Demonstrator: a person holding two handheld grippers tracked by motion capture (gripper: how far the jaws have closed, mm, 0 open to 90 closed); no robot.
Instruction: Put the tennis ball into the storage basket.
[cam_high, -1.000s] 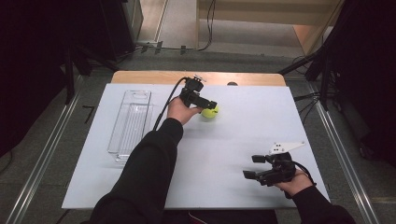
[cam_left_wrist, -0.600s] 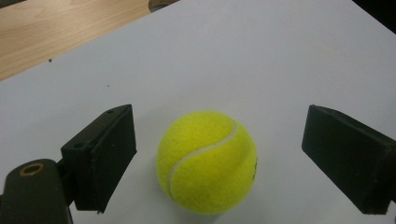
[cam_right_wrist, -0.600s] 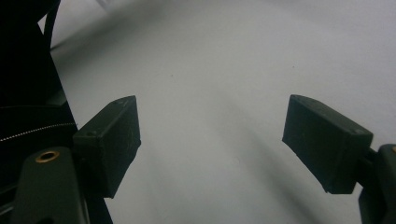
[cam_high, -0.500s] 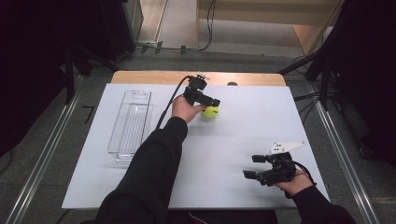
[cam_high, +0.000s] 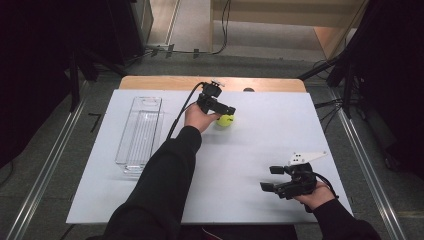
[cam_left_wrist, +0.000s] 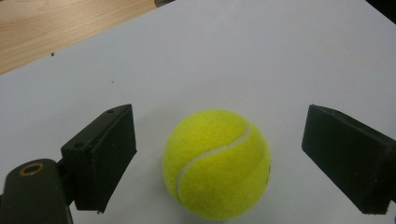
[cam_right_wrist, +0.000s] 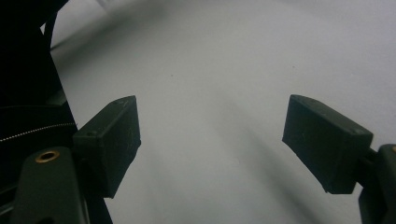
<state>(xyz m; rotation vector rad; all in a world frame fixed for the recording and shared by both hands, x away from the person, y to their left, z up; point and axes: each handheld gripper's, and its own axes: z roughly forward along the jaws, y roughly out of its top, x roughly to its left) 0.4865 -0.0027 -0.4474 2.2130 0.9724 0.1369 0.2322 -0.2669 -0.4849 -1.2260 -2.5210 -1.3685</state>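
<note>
A yellow-green tennis ball (cam_high: 225, 120) rests on the white table sheet (cam_high: 270, 135) toward the far middle. My left gripper (cam_high: 227, 114) hovers right over it. In the left gripper view the ball (cam_left_wrist: 217, 163) lies between the two black pads (cam_left_wrist: 100, 156), with a clear gap on each side, so the jaws are open and touch nothing. My right gripper (cam_high: 267, 180) is held low near the front right of the sheet, pointing left. Its jaws (cam_right_wrist: 212, 149) stand wide open over bare white surface.
A long clear plastic tray (cam_high: 140, 134) lies on the left part of the sheet. A strip of wooden tabletop (cam_high: 165, 82) borders the far edge. Dark floor, metal rails and cables surround the table. A dark sleeve (cam_right_wrist: 28, 70) shows at the left of the right gripper view.
My left gripper and hand have shifted slightly toward the ball. The right hand has stayed put.
</note>
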